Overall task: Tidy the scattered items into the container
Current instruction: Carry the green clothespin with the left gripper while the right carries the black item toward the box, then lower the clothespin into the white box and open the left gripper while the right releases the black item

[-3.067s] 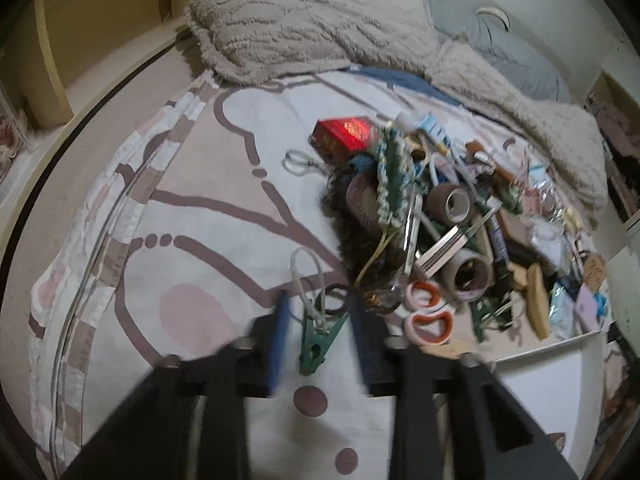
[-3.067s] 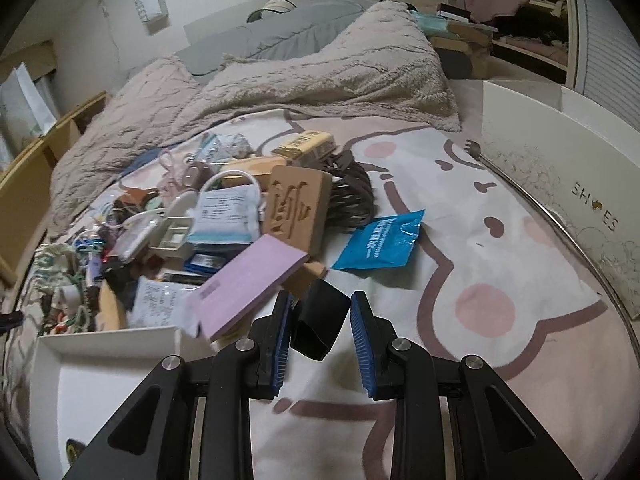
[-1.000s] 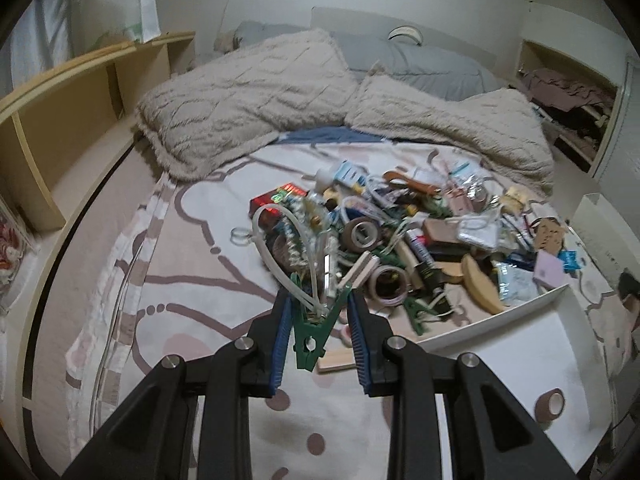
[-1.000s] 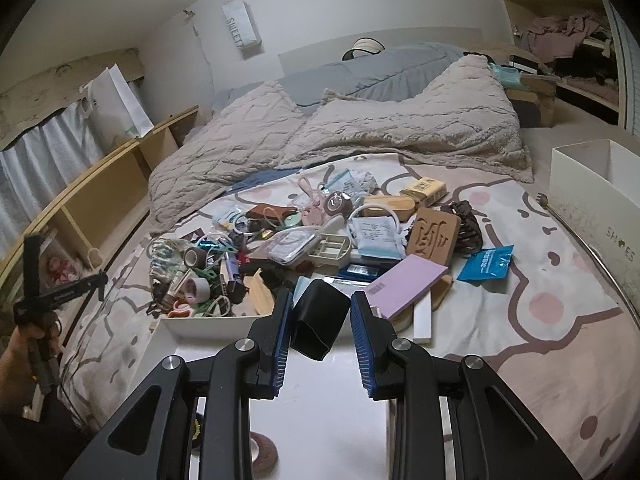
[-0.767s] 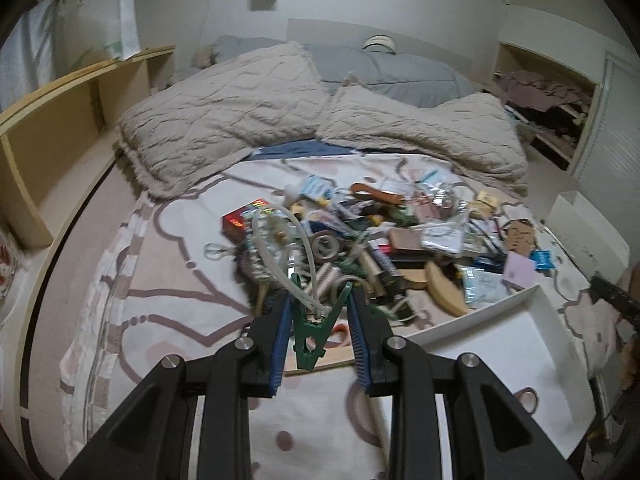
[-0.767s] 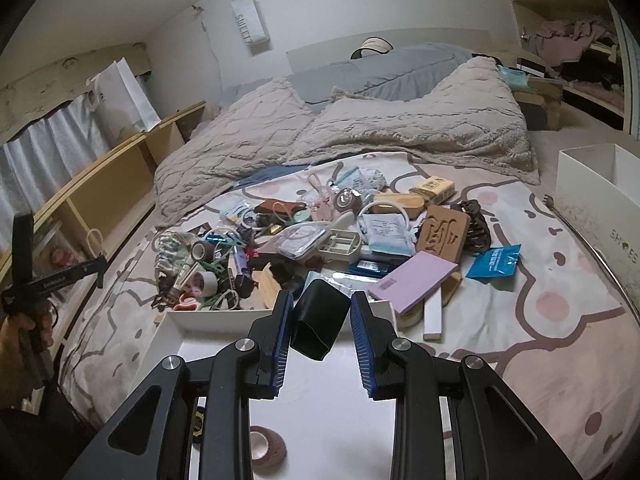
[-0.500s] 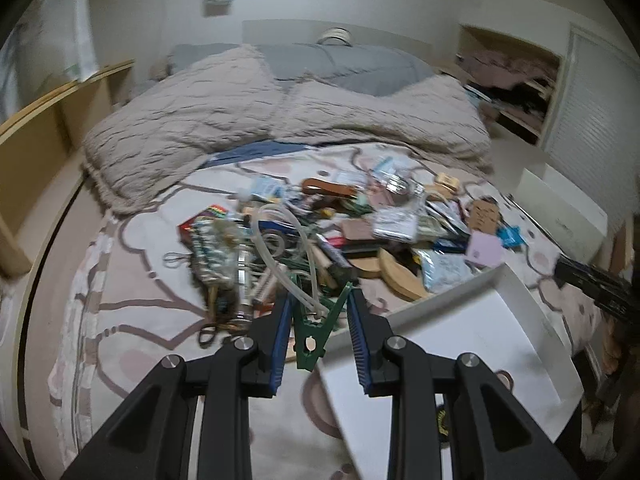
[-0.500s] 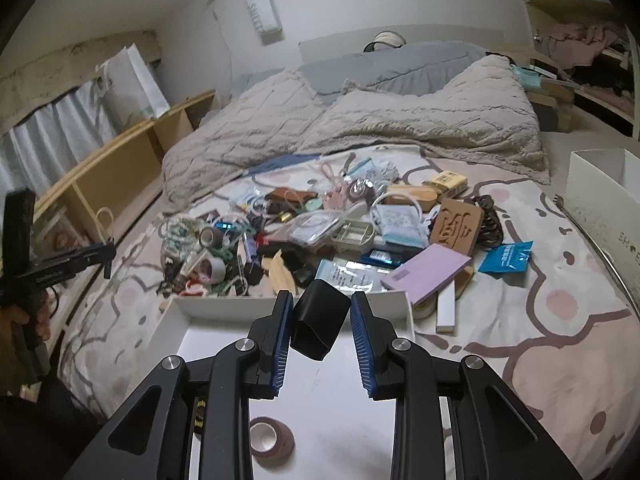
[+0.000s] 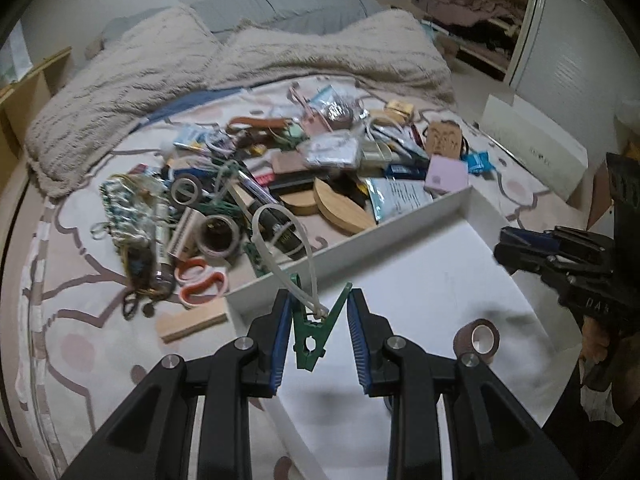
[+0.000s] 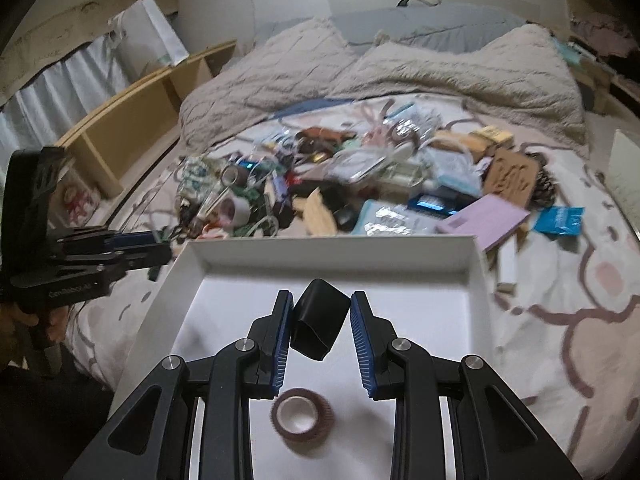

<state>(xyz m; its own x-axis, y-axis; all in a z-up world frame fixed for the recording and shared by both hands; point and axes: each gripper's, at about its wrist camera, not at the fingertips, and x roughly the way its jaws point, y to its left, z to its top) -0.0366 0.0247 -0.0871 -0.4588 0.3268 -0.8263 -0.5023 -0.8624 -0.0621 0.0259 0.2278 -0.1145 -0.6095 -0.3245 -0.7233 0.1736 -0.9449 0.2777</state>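
Note:
My left gripper is shut on a green clip with a clear plastic loop tied to it, held above the near left corner of the white tray. My right gripper is shut on a black box-shaped piece, held over the middle of the white tray. A brown tape roll lies in the tray; it also shows in the left wrist view. The left gripper shows at the left of the right wrist view.
A heap of scattered items lies on the patterned bed cover beyond the tray: tape rolls, orange-handled scissors, wooden pieces, a purple pad, a blue packet. A beige blanket lies behind. A white shoebox stands right.
Both grippers have swung from the heap to above the white tray, each still holding its item. The right gripper now shows in the left wrist view.

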